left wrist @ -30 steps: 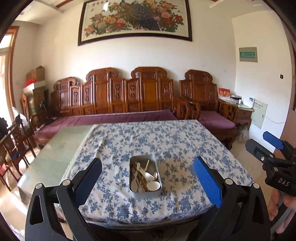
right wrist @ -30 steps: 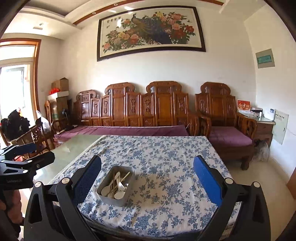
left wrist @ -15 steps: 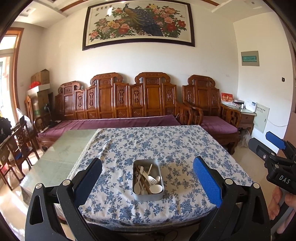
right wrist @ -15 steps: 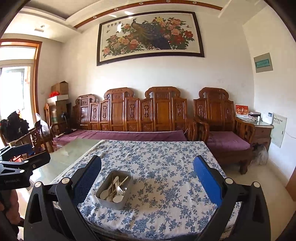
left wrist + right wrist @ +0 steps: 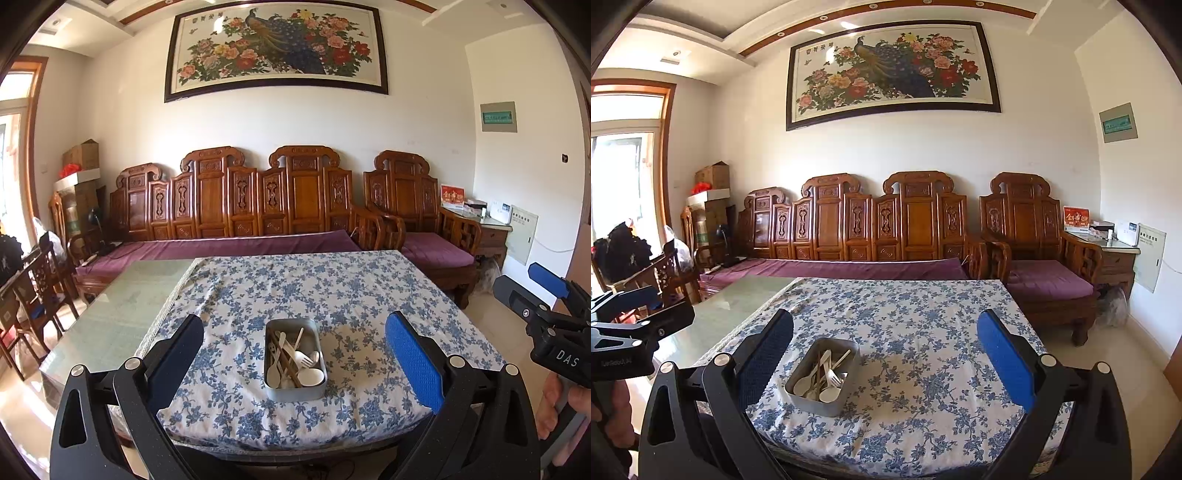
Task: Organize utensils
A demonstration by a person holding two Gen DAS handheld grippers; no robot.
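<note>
Carved wooden bench (image 5: 258,199) w/ purple cushion is running along the far wall under a peacock painting (image 5: 275,48), and a table w/ blue floral cloth (image 5: 332,288) is sitting well ahead of both claws; bare glass top (image 5: 122,317) is showing on the side beyond the left claw's left finger. Left gripper (image 5: 294,354) is hanging off the near table edge, jaws spread wide, holding nothing. Metal tray (image 5: 295,391) is lying on the cloth straight ahead of it, framed right between its two fingers, apart from both pads. In the tray, pale spoons (image 5: 274,373), a white fork (image 5: 301,358), a round white scoop (image 5: 311,376) and brown chopsticks (image 5: 286,363) are lying jumbled together; can't tell exact count. Right gripper (image 5: 885,354) is also spread wide & empty, hovering off the near edge. From its cam the tray (image 5: 812,400) is sitting ahead and toward its left finger (image 5: 768,354), just beside that pad in the view, well clear of the right finger (image 5: 1004,365), turned at an angle. Utensils (image 5: 822,374) are piled toward the tray's near end. Each claw is showing up at the edge of the other's cam: right one (image 5: 546,295) at the far right w/ a hand (image 5: 565,402) on its handle, left one (image 5: 639,317) at the far left, w/ part of a hand (image 5: 617,413) below it.
</note>
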